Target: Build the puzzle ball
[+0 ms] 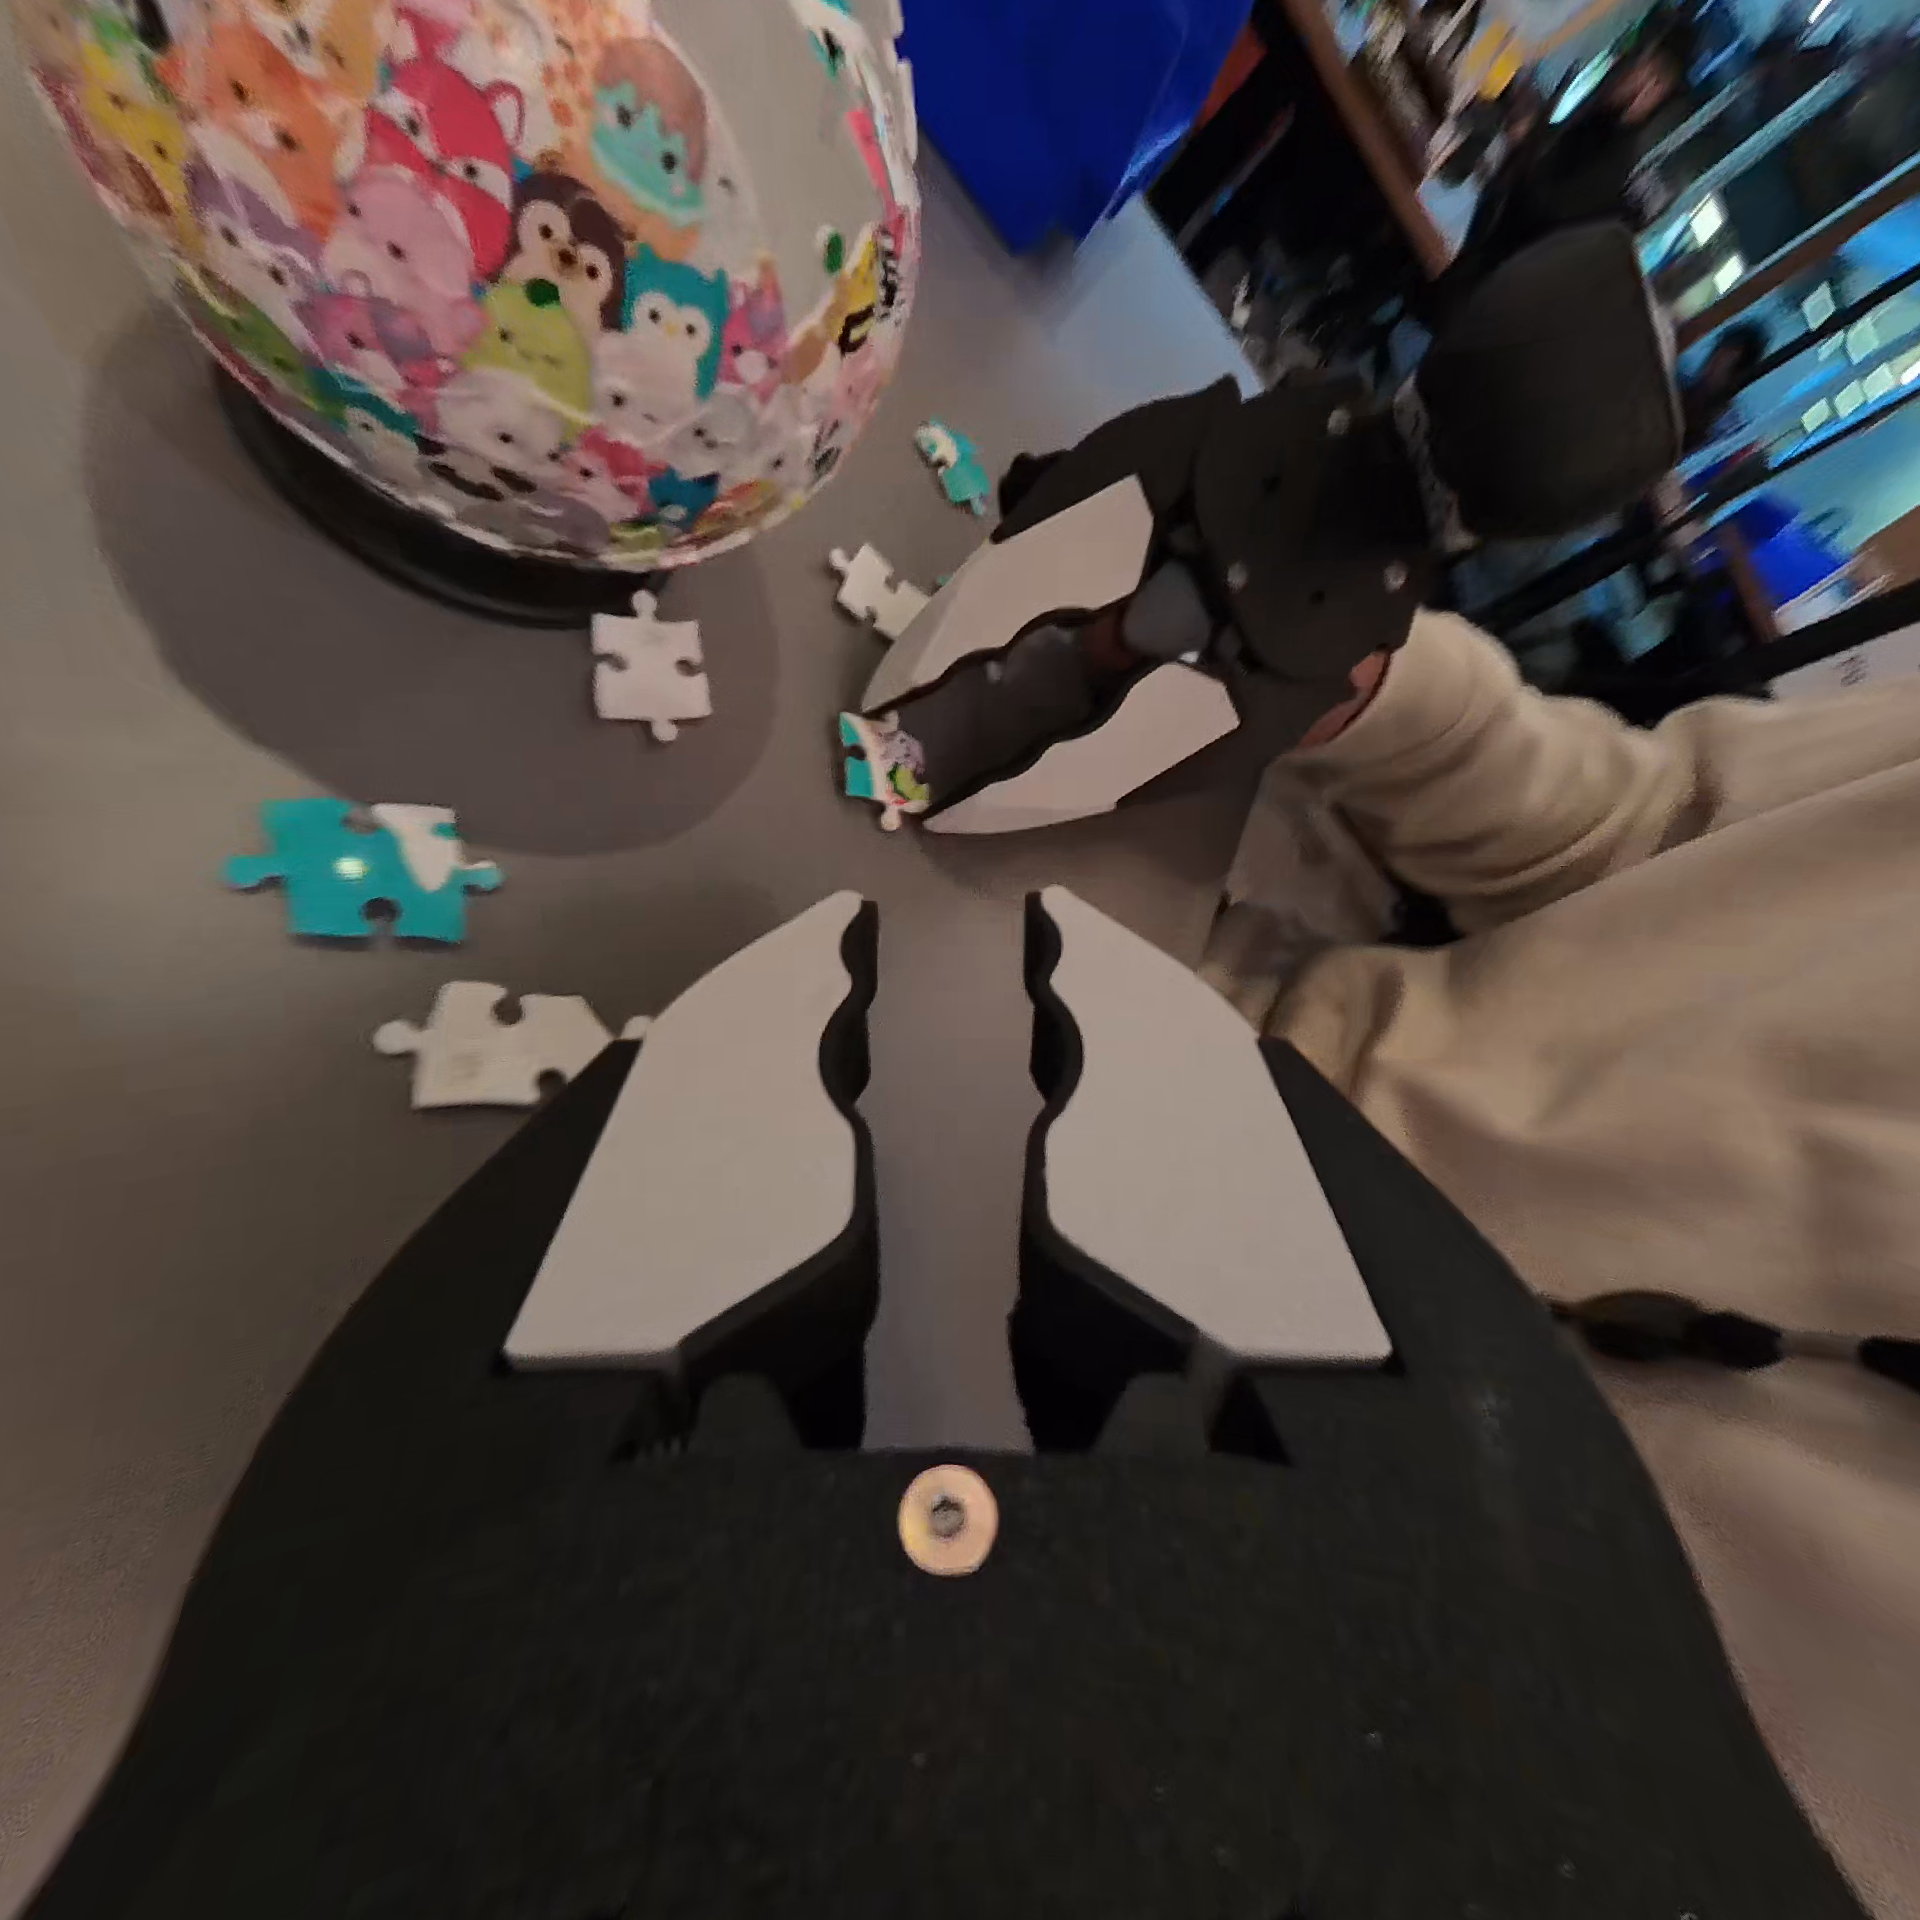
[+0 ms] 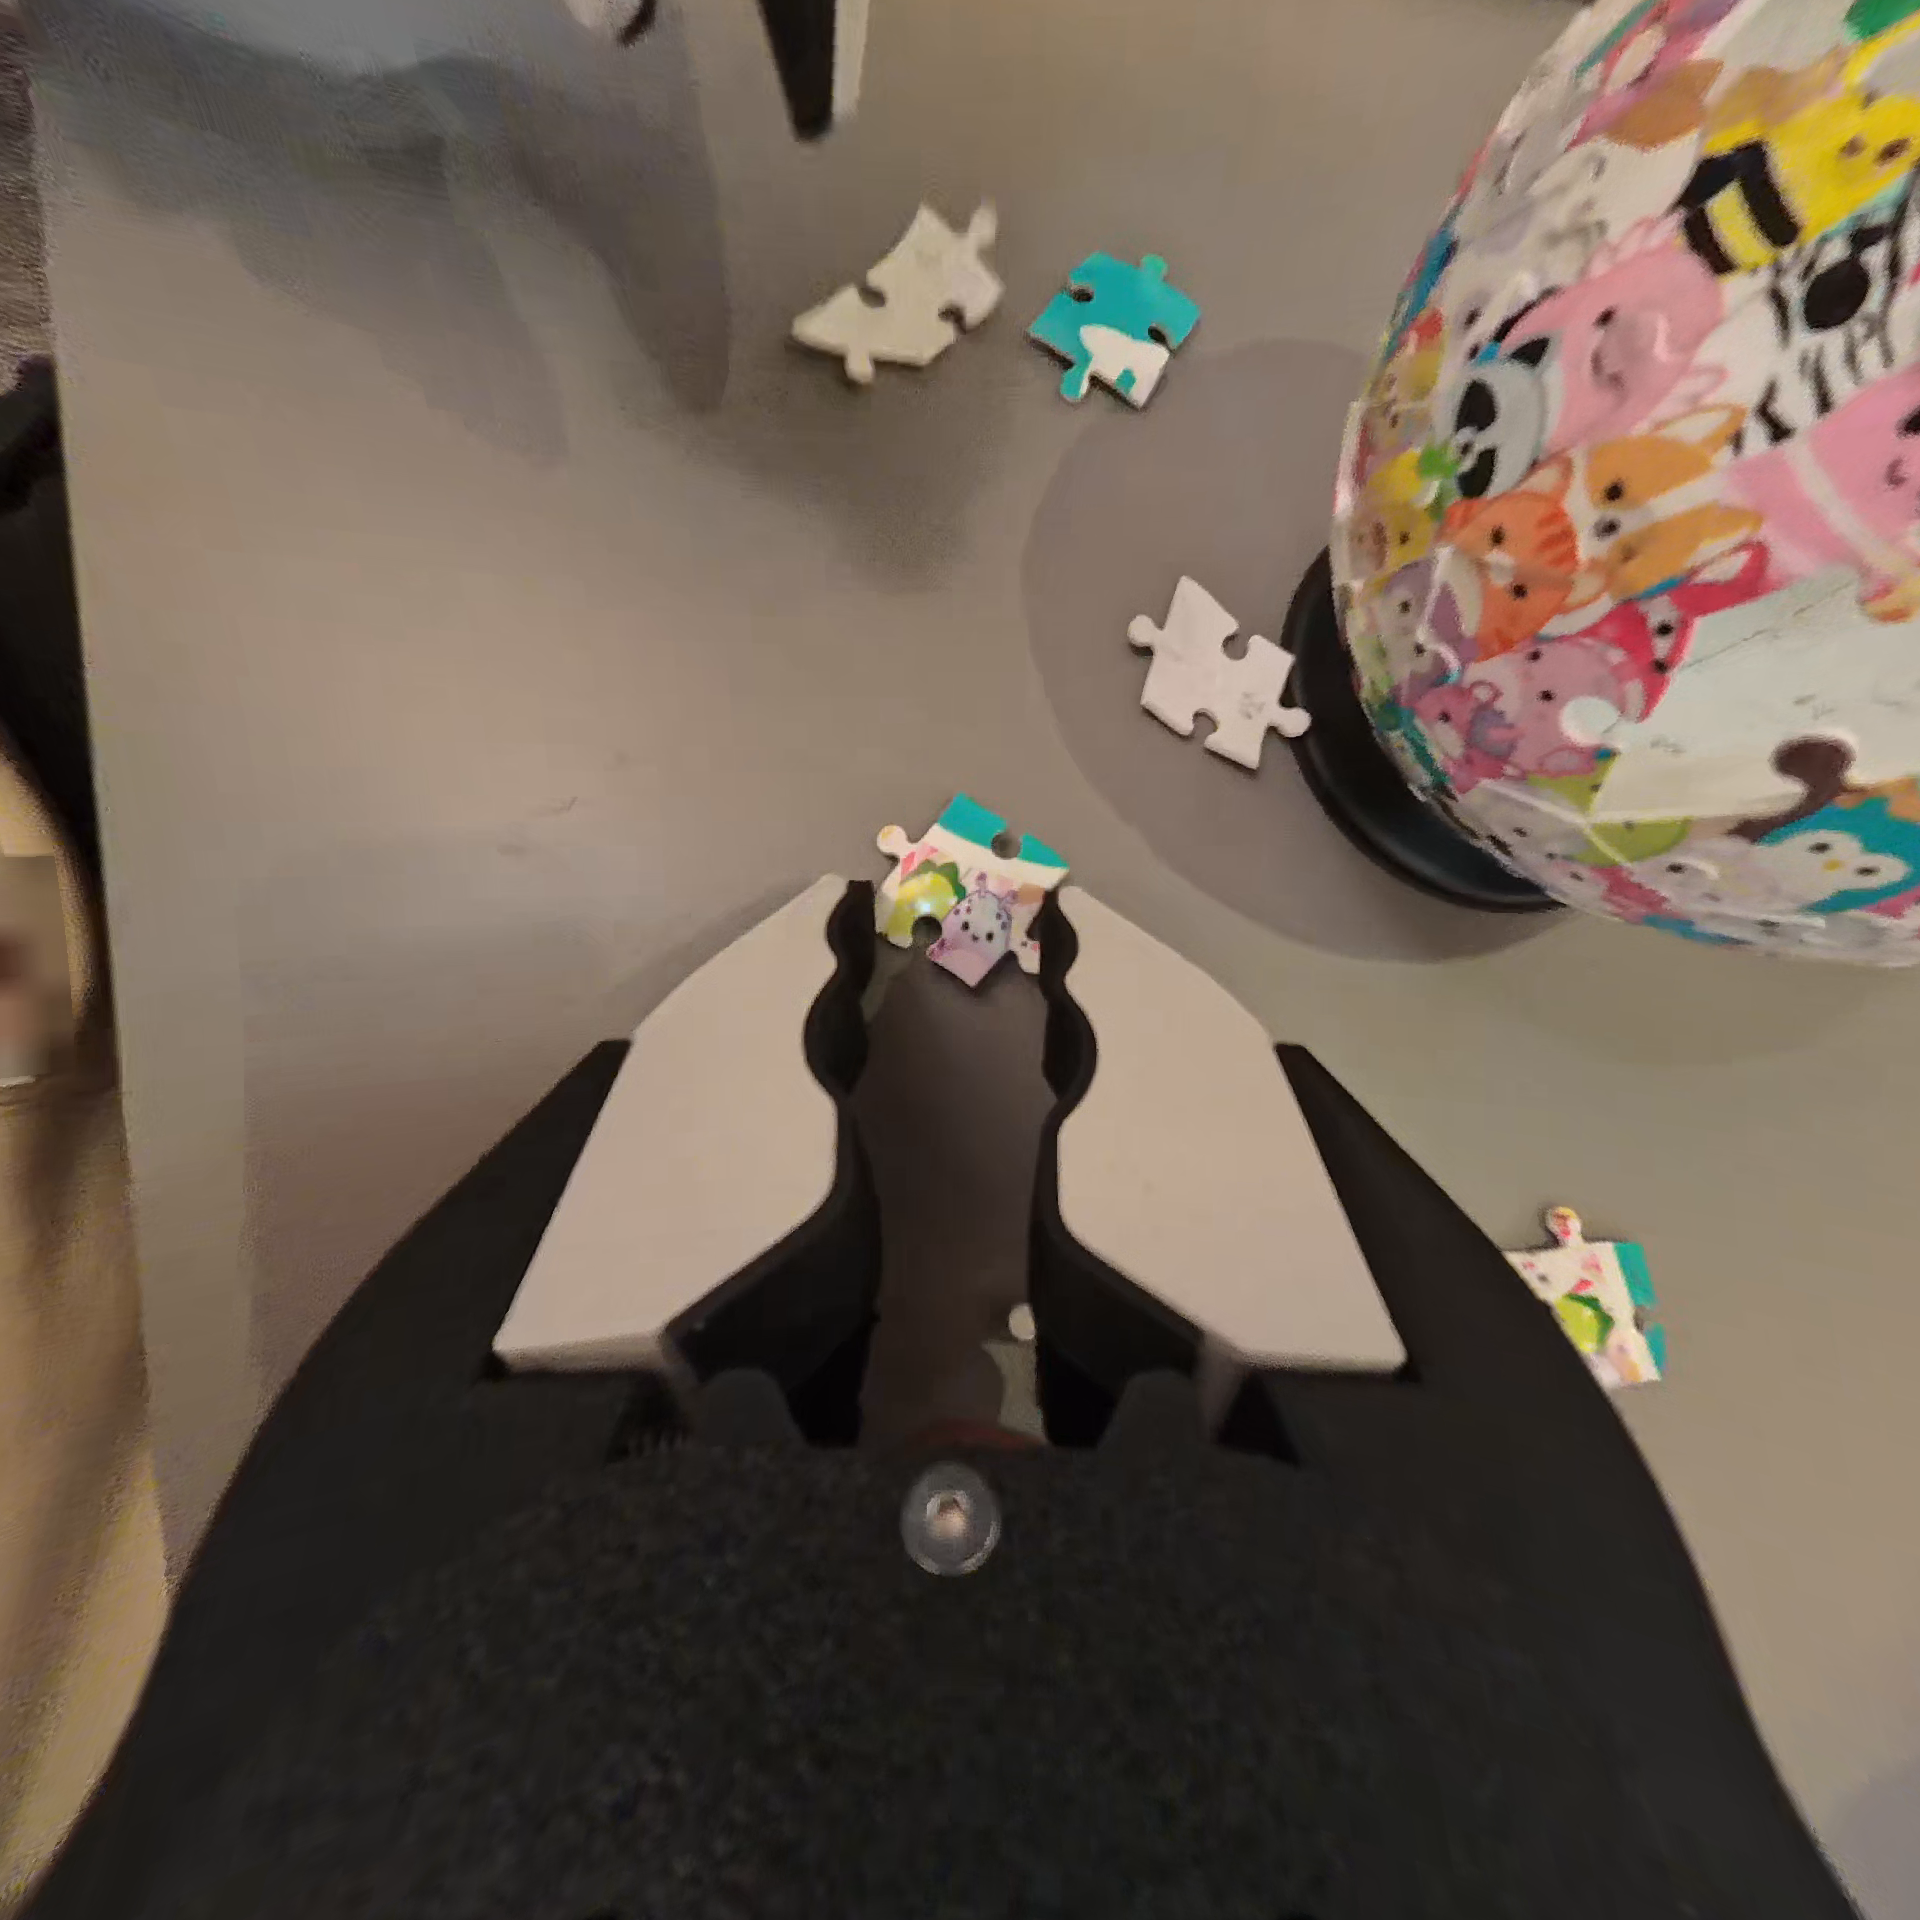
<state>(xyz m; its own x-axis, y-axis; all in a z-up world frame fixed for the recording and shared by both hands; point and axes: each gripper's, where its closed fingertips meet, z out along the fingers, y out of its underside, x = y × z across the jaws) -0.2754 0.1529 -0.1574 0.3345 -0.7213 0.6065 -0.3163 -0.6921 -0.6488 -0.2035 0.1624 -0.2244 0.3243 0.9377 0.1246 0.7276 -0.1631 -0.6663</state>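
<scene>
Pinching a glossy knobbed puzzle piece [image 2: 966, 899], the right tool [image 2: 951, 914] grips; the left tool [image 1: 948, 914] gapes empty.

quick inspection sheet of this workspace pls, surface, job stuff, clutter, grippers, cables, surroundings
surface: grey table, matte, shadowed near the ball.
job's things: puzzle ball mostly built, on a dark stand; loose pieces around it, some face up like the teal piece, some face down like the white piece.
clutter: blue object behind the ball.
grippers: right gripper pinches a printed piece; left gripper open, empty.
cables: nothing seen.
surroundings: beige sleeve; blurred shelving behind.
</scene>
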